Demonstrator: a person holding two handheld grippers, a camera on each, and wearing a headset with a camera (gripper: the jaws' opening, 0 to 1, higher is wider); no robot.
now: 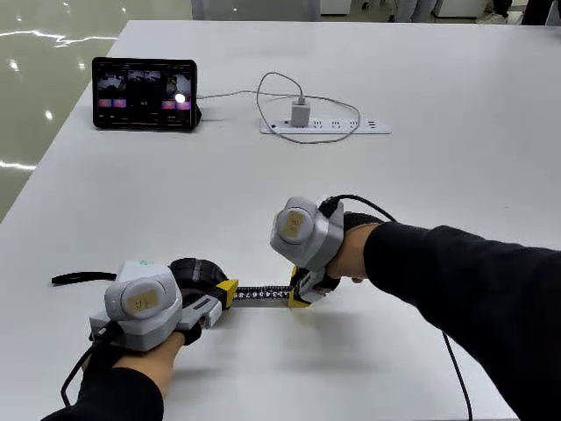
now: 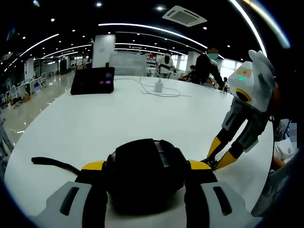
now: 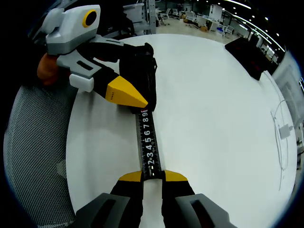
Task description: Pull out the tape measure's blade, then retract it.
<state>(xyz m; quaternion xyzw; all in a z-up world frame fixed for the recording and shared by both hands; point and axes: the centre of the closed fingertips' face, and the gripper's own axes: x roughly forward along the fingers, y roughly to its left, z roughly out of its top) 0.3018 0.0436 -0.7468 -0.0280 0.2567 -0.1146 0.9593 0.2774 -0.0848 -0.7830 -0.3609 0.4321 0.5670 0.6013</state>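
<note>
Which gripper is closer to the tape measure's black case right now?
Left. The left gripper is clamped around the case; the right gripper grips the blade at its end, apart from the case.

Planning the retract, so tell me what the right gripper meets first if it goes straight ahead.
Following the blade, the right gripper would likely meet the tape measure case first, clamped in the left gripper.
</note>
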